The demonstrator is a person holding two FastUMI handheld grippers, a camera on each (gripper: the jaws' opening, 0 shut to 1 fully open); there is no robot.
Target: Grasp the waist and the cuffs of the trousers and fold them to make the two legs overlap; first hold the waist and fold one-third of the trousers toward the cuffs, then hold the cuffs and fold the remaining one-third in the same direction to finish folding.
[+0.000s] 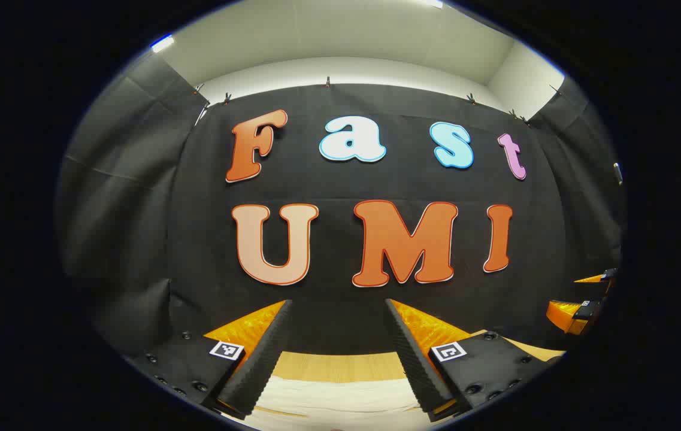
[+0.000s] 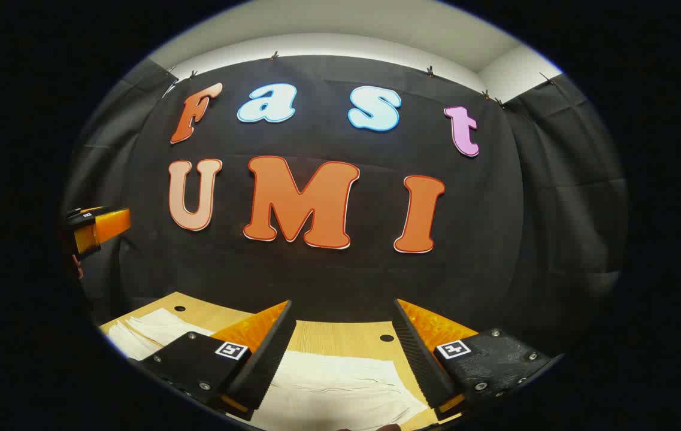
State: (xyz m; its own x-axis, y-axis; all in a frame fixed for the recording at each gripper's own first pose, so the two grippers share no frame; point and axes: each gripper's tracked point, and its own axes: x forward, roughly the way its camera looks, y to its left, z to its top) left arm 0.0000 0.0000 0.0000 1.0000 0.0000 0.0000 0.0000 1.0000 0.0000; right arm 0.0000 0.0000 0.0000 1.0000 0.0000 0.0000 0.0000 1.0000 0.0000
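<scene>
Now raised above the table (image 2: pixel 340 335), facing the far wall. Left gripper (image 1: pixel 338 350): fingers apart, holding nothing, over the trousers (image 1: pixel 340 398) lying flat and pale below. Right gripper (image 2: pixel 340 353): fingers apart too, nothing between, above the same trousers (image 2: pixel 334 389), spread from near centre out to the left.

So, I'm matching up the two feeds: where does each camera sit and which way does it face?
Left gripper view: rides the left gripper, faces the booth wall above the wooden table and pale trousers; own fingers apart, right gripper at right.
Right gripper view: rides the right gripper, same heading; own fingers apart, left gripper at left.
Shared: table, trousers, each other's gripper.
</scene>
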